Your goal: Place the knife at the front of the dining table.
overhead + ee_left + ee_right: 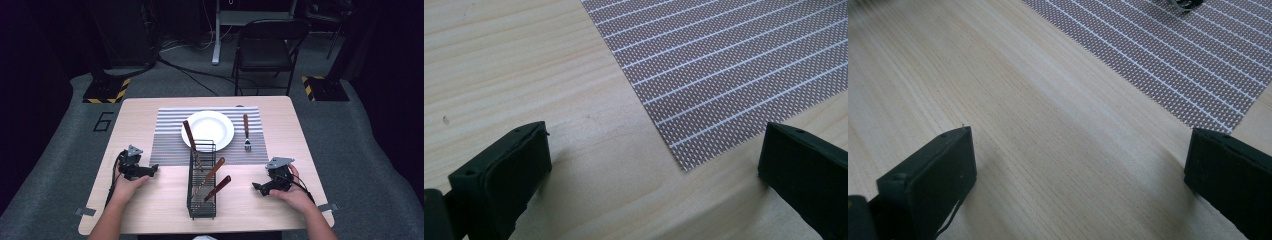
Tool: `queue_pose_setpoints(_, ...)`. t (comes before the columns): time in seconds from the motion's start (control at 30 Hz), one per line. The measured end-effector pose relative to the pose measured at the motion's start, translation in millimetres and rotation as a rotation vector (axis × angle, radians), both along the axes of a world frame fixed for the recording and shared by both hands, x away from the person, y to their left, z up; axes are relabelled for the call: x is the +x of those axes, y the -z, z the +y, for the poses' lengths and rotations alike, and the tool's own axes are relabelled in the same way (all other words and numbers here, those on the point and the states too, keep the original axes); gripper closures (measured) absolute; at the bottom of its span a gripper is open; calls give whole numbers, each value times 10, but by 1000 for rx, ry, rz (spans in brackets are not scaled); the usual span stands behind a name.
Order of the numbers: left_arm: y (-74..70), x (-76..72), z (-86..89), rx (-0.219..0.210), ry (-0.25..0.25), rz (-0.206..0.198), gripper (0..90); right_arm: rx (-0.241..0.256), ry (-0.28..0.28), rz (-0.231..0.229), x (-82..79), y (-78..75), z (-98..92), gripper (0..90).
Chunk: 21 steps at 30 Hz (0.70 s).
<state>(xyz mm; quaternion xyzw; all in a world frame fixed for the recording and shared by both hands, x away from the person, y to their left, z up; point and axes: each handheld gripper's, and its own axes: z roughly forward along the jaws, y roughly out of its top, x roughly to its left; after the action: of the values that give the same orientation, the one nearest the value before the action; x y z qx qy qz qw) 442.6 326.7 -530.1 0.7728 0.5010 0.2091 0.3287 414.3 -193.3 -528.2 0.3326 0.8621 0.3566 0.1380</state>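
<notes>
Dim room, pale wooden table (150,115). Wire cutlery caddy (202,181) stands between my hands, three wood-handled pieces inside. Left hand-held gripper (152,169) and right hand-held gripper (257,186) rest either side, jaws spread, holding nothing. My call: take one handle (223,181) near its top, lift straight up clear of the wires.

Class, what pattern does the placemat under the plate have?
Grey with thin white stripes; the placemat shows best in the left gripper view.

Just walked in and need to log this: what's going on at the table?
A person rests the left gripper and right gripper on the table, jaws open and empty. Between them stands a wire caddy holding three wooden-handled utensils. A fork already lies beside the plate on the striped placemat.
</notes>
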Motion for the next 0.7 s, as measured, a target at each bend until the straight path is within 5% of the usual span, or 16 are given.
queue_pose_setpoints(0.7, -2, -8, -12, -12, -14, -15, 39, 0, 0, -1, 1, 0, -1, 0)
